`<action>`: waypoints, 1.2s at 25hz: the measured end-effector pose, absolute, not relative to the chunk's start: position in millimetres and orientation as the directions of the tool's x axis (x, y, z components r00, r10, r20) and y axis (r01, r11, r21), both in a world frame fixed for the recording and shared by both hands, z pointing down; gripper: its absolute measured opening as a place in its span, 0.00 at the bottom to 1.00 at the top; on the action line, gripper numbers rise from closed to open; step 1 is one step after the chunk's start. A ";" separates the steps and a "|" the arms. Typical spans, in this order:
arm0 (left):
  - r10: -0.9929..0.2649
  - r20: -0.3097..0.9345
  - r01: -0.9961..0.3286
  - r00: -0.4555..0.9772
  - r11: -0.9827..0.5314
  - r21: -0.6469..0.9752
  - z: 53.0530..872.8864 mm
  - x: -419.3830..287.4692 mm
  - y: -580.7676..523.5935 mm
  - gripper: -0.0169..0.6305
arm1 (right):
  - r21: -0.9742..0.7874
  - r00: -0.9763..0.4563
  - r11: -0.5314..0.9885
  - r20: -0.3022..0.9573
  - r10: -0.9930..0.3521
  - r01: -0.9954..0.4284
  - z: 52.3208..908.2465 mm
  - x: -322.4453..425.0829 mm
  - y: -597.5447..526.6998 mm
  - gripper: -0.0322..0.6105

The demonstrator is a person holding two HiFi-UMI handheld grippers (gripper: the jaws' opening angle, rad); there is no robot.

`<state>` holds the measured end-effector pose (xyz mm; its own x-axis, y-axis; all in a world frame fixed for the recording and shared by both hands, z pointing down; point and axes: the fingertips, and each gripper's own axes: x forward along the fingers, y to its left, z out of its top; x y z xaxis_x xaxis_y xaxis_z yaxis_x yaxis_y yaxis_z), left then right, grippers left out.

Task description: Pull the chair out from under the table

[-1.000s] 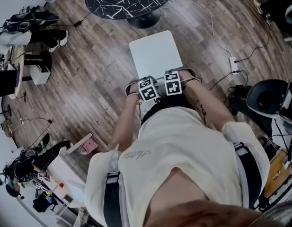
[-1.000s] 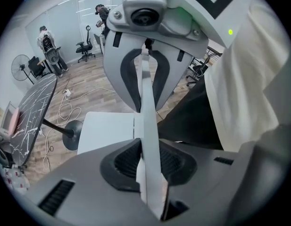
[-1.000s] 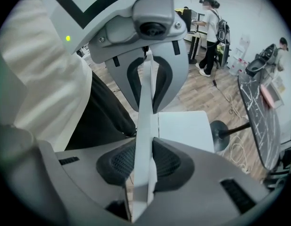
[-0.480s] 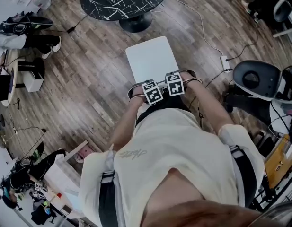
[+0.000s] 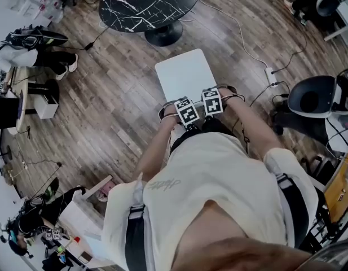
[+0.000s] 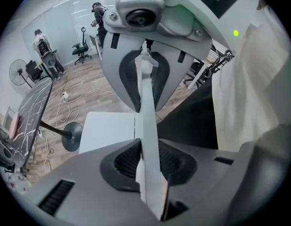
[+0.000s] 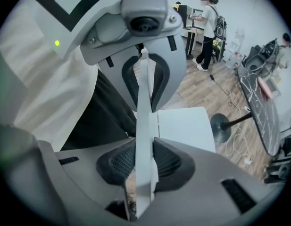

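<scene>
Right now L tool (image 6: 147,161) is pinching the thin white top edge of the chair's backrest (image 6: 147,121). Its ribbed pads are pressing on both faces, w/ only the panel's thickness btw them. R tool (image 7: 144,161) is doing the same, jaws clamping that edge-on panel. In head view both tools are sitting side by side on the backrest, nearly touching, marker cubes facing up.

Chair seat (image 5: 185,75) is lying at 12 o'clock from the tools, out on the wood floor (image 5: 111,100). Black marbled table (image 5: 151,4) is standing at 11 o'clock of the seat; its top isn't covering the seat and its pedestal base is showing near the seat's far edge. A power strip (image 5: 269,72) w/ white cable is lying at 3 o'clock of the seat, and a dark office chair (image 5: 312,97) is standing further out that way.

Both forearms are reaching fwd from the torso, tools pointing steeply down. L hand (image 5: 168,117) is sitting at 8 o'clock of R hand (image 5: 230,97).
</scene>
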<state>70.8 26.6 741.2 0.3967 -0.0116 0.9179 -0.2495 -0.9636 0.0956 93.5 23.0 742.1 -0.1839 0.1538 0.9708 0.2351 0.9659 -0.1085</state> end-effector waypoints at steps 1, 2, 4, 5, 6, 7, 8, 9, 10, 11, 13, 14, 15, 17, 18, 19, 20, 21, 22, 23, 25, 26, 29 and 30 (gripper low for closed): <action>-0.022 0.918 -0.252 0.395 -0.964 0.085 741.3 70.0 26.5 0.17 | -0.111 -0.192 0.968 0.969 0.156 0.226 742.4 92.8 22.8 0.20; -0.036 0.919 -0.257 0.392 -0.964 0.072 741.2 68.1 26.2 0.17 | -0.114 -0.201 0.970 0.967 0.158 0.216 742.5 91.0 22.5 0.20; -0.059 0.919 -0.275 0.389 -0.960 0.054 740.0 63.8 25.7 0.17 | -0.124 -0.214 0.974 0.963 0.164 0.192 741.9 86.9 22.2 0.21; -0.063 0.919 -0.287 0.390 -0.956 0.056 739.0 62.4 25.6 0.17 | -0.135 -0.216 0.975 0.961 0.172 0.174 741.0 86.0 22.6 0.21; -0.063 0.916 -0.300 0.395 -0.952 0.064 738.0 61.9 25.8 0.17 | -0.152 -0.218 0.977 0.959 0.183 0.150 739.3 86.2 23.6 0.23; -0.061 0.914 -0.313 0.402 -0.947 0.074 737.0 62.0 26.4 0.17 | -0.168 -0.224 0.978 0.955 0.194 0.127 736.9 86.8 24.7 0.26; -0.061 0.912 -0.326 0.406 -0.942 0.082 736.1 62.2 27.1 0.17 | -0.177 -0.237 0.978 0.951 0.199 0.111 734.1 87.1 25.2 0.25; -0.063 0.911 -0.335 0.407 -0.938 0.085 735.1 61.8 27.5 0.17 | -0.175 -0.251 0.979 0.948 0.196 0.104 731.3 87.5 24.8 0.24; -0.064 0.912 -0.342 0.405 -0.936 0.086 734.0 60.8 27.6 0.18 | -0.166 -0.264 0.981 0.946 0.188 0.103 728.6 88.2 23.9 0.24; -0.066 0.913 -0.348 0.404 -0.933 0.087 732.9 59.4 27.3 0.18 | -0.154 -0.278 0.983 0.944 0.178 0.104 725.7 88.9 22.6 0.24; -0.069 0.912 -0.363 0.405 -0.927 0.092 730.4 56.3 26.6 0.18 | -0.137 -0.316 0.986 0.935 0.159 0.090 718.7 90.3 20.0 0.24; -0.070 0.911 -0.370 0.407 -0.924 0.094 728.3 54.9 26.8 0.18 | -0.136 -0.339 0.988 0.928 0.152 0.070 714.0 91.3 18.9 0.24; -0.073 0.909 -0.376 0.410 -0.922 0.096 725.2 53.4 27.5 0.18 | -0.137 -0.364 0.990 0.920 0.143 0.043 708.5 92.6 18.0 0.23; -0.081 0.902 -0.401 0.424 -0.910 0.106 714.4 49.6 28.5 0.18 | -0.143 -0.416 0.990 0.901 0.124 -0.015 696.2 96.2 17.0 0.22; -0.090 0.894 -0.422 0.438 -0.899 0.116 706.1 47.1 27.5 0.18 | -0.143 -0.446 0.989 0.888 0.110 -0.042 689.4 97.7 15.5 0.21; -0.108 0.884 -0.449 0.455 -0.885 0.123 696.4 44.3 24.4 0.18 | -0.137 -0.474 0.988 0.876 0.090 -0.066 683.1 99.4 12.8 0.21; -0.139 0.870 -0.478 0.472 -0.870 0.121 686.6 41.1 19.0 0.18 | -0.126 -0.499 0.988 0.864 0.064 -0.090 677.2 101.5 8.9 0.20; -0.180 0.855 -0.509 0.487 -0.854 0.110 677.1 38.0 12.0 0.17 | -0.112 -0.523 0.987 0.851 0.034 -0.118 671.4 103.6 4.5 0.17; -0.228 0.836 -0.541 0.500 -0.835 0.096 667.4 34.9 4.3 0.16 | -0.102 -0.547 0.983 0.837 0.003 -0.151 665.6 105.0 0.1 0.15; -0.279 0.813 -0.576 0.511 -0.813 0.083 657.5 31.8 -3.8 0.13 | -0.096 -0.569 0.978 0.822 -0.029 -0.187 660.5 105.9 -4.9 0.09; -0.372 0.761 -0.652 0.531 -0.753 0.087 638.2 24.2 -19.3 0.08 | -0.088 -0.612 0.962 0.785 -0.093 -0.259 651.4 105.4 -18.5 0.06; -0.411 0.734 -0.689 0.541 -0.717 0.107 629.8 20.0 -26.2 0.06 | -0.086 -0.636 0.953 0.761 -0.126 -0.291 645.6 103.4 -26.3 0.06; -0.526 0.644 -0.776 0.556 -0.605 0.176 603.6 8.1 -43.0 0.05 | -0.070 -0.704 0.925 0.670 -0.234 -0.375 615.7 95.4 -47.4 0.06; -0.566 0.613 -0.798 0.551 -0.573 0.188 592.9 4.3 -47.6 0.05 | -0.056 -0.717 0.914 0.640 -0.277 -0.403 602.8 94.3 -54.2 0.06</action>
<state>4.3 -47.6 592.9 0.5508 -0.5659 0.6135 -0.7978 -0.5731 0.1875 94.3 -54.2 602.8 -0.7167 -0.2769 0.6401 -0.4027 0.9137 -0.0556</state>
